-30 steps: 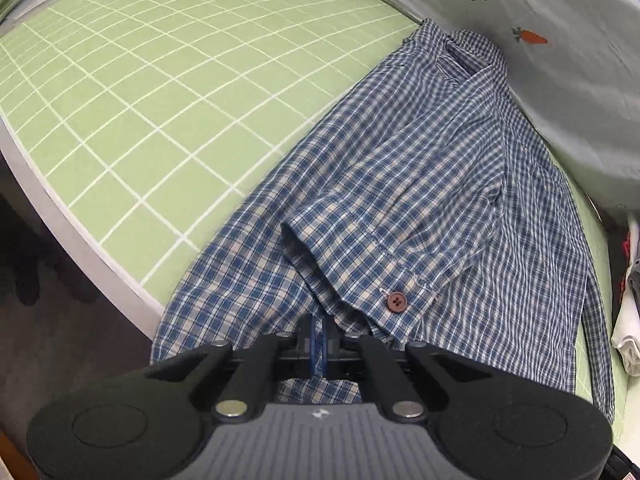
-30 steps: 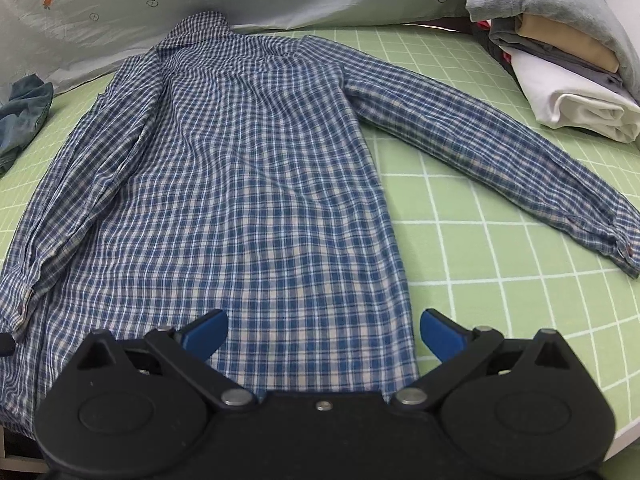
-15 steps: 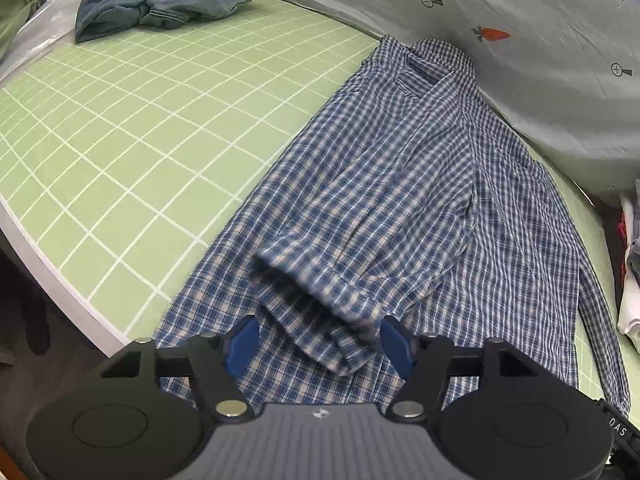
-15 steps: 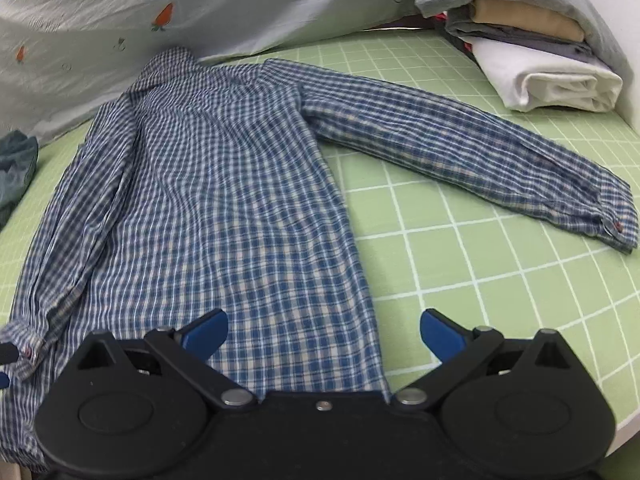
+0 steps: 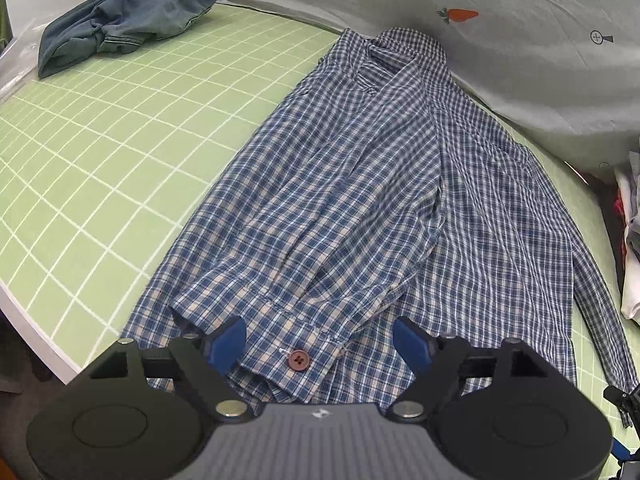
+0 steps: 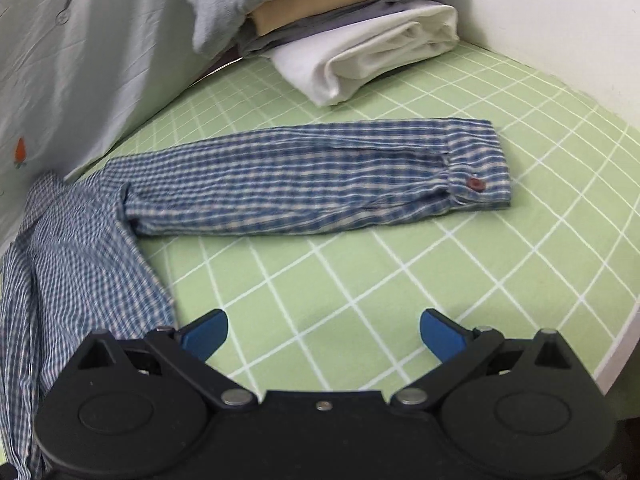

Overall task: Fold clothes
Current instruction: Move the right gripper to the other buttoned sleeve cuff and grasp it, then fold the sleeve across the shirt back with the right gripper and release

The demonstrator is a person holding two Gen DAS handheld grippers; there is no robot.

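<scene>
**Plaid shirt flat on mat, both grippers released**

The plaid shirt (image 5: 360, 184) lies on the green grid mat (image 5: 100, 140), one sleeve folded across its body, cuff (image 5: 276, 328) nearest the left gripper (image 5: 320, 344), jaws apart, empty. The right gripper (image 6: 322, 330), jaws apart, hovers over bare mat near the outstretched sleeve (image 6: 304, 188). Folded clothes (image 6: 360, 40) are stacked beyond.

Left wrist view: shirt (image 5: 360, 208) hem hidden behind the left gripper (image 5: 320, 344) body at 6 o'clock; folded stack (image 5: 630, 248) cut off at 3 o'clock. Right wrist view: shirt body motion-blurred and cropped at 9 o'clock, collar can't be made out; stack top clipped at 12 o'clock.
</scene>
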